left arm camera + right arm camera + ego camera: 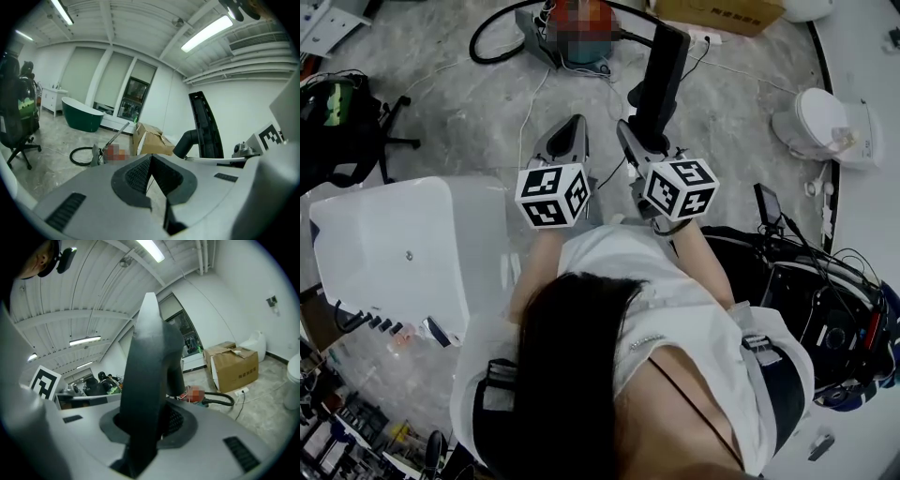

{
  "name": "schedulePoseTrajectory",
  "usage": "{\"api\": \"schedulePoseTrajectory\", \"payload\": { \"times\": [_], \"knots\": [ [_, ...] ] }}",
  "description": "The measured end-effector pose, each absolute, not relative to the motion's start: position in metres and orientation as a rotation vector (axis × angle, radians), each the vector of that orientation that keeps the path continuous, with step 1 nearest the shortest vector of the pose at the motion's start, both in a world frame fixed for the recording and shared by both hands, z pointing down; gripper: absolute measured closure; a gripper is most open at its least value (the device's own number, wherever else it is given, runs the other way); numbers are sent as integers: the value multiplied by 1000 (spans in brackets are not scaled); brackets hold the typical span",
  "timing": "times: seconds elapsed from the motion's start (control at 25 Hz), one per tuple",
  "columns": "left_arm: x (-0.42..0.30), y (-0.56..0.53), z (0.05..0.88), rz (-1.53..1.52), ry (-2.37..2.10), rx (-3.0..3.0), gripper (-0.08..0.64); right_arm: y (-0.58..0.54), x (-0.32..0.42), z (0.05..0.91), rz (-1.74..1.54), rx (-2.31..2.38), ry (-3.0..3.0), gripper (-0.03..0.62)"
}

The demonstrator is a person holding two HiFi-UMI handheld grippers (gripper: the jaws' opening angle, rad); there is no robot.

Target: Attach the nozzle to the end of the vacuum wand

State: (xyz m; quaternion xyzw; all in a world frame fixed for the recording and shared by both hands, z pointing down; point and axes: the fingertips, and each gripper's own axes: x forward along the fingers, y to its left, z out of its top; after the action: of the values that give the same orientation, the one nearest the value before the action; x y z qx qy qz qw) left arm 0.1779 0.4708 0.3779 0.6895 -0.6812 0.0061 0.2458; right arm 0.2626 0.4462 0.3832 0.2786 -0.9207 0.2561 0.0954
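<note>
My right gripper point(634, 141) point(157, 425) is shut on a black vacuum nozzle point(662, 70) point(147, 376), which stands upright out of its jaws; its elbow tube shows beside it in the left gripper view point(206, 126). Next to it, my left gripper point(573, 129) point(151, 161) is shut with nothing between its pads. Ahead on the floor lies the vacuum cleaner point(581, 33) point(101, 154) with a black hose point(487, 42). A thin metal wand point(117, 133) slants up from it. Both grippers are well short of the vacuum.
A white table point(394, 244) stands at my left, and a black office chair point(337, 122) beyond it. A cardboard box point(717, 14) point(150, 140) sits behind the vacuum. A white appliance point(825, 122) and cables lie at the right. A green bathtub point(82, 115) is far off.
</note>
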Motion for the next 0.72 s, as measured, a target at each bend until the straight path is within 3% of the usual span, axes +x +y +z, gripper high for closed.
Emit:
{"api": "schedulePoseTrajectory", "payload": {
  "times": [0.72],
  "knots": [
    [81,373,374,31,-1755,1963,558,355,158,386,820,907,-2662,495]
  ]
}}
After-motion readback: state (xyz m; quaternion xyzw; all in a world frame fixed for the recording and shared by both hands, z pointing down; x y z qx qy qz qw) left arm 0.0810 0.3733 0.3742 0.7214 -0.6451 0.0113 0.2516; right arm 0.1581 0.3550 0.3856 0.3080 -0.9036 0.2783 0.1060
